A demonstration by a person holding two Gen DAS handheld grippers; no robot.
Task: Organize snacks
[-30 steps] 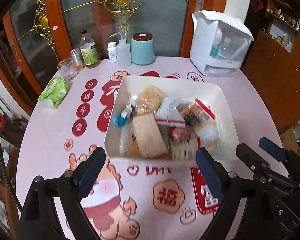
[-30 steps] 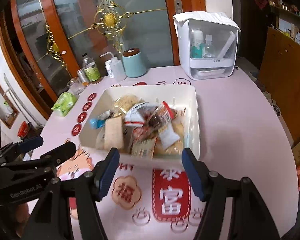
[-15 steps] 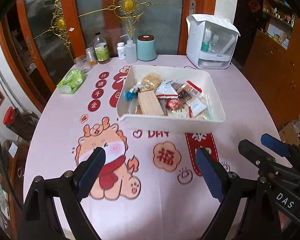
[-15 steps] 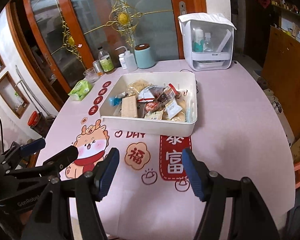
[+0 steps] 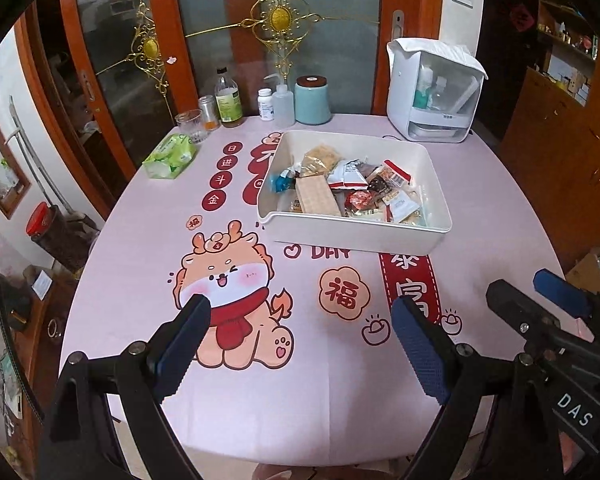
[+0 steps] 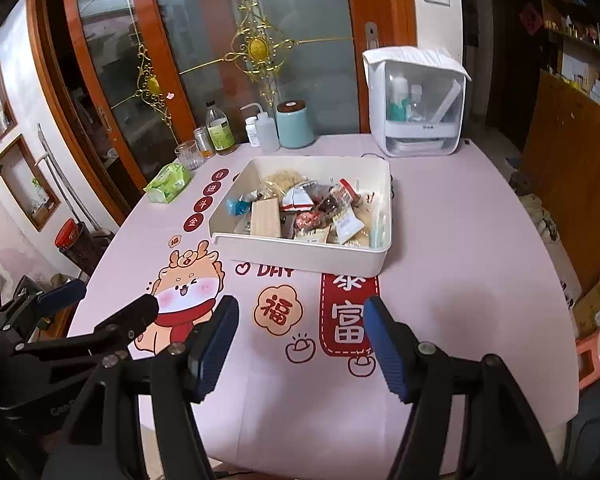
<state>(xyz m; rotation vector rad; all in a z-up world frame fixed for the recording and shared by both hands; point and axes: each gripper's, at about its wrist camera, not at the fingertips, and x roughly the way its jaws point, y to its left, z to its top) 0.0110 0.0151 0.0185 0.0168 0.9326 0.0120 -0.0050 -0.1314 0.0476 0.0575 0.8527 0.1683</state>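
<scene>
A white rectangular bin (image 5: 352,236) stands on the pink table, filled with several snack packets (image 5: 356,194); a tan wafer pack (image 5: 317,196) lies at its left. It also shows in the right wrist view (image 6: 304,254). My left gripper (image 5: 300,316) is open and empty, above the table's near edge, well short of the bin. My right gripper (image 6: 300,320) is open and empty, also back from the bin. The right gripper shows at the right of the left wrist view (image 5: 540,292), and the left gripper at the left of the right wrist view (image 6: 104,300).
A green tissue pack (image 5: 168,156) lies at the table's left. A glass (image 5: 190,124), bottles (image 5: 228,100) and a teal canister (image 5: 312,100) stand along the back. A white dispenser box (image 5: 432,92) stands back right. A glass door is behind.
Both grippers have pulled back and up from the bin, which now looks smaller and farther away. Both stay open and empty.
</scene>
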